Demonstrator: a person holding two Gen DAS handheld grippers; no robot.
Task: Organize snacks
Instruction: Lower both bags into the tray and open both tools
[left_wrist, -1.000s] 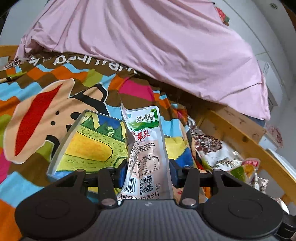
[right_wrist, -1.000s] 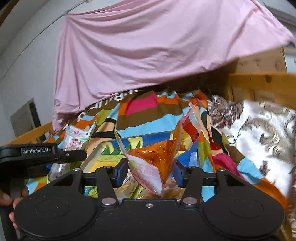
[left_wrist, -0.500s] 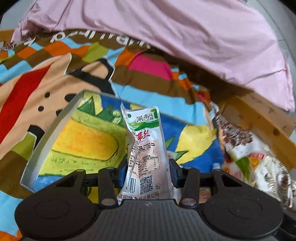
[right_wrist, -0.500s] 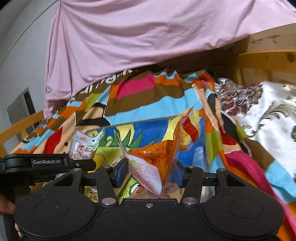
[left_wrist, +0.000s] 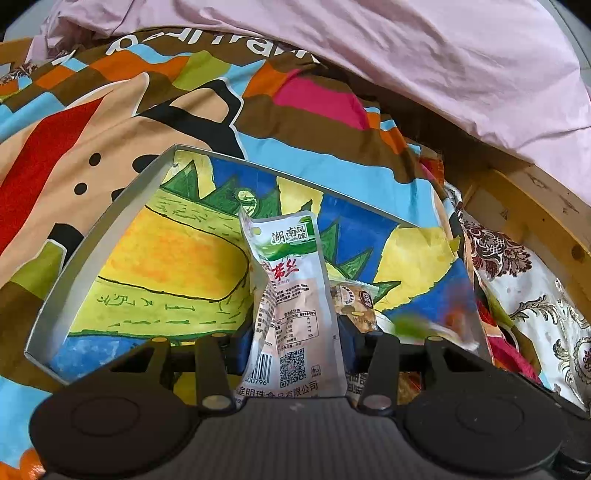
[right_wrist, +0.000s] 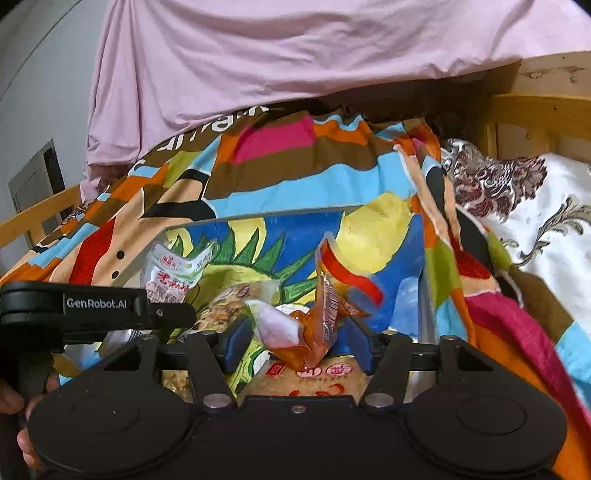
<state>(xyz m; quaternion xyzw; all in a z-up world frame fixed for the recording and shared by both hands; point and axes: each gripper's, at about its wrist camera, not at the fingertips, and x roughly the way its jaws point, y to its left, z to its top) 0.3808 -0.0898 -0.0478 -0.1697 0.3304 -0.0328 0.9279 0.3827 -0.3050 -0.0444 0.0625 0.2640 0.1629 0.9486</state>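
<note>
Covering the bed, a colourful patterned blanket (left_wrist: 110, 122) bears a painted tray (left_wrist: 92, 236); over it the left gripper (left_wrist: 295, 341) has its fingers clamped on an upright white-and-green snack packet (left_wrist: 291, 295); the right gripper's (right_wrist: 295, 341) fingers are opening around a crumpled orange packet (right_wrist: 317, 325).

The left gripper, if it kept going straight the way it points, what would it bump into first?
Probably the painted floor of the tray; the left gripper tilts down over it, clamping the green-topped packet. Depth is hard to judge.
</note>
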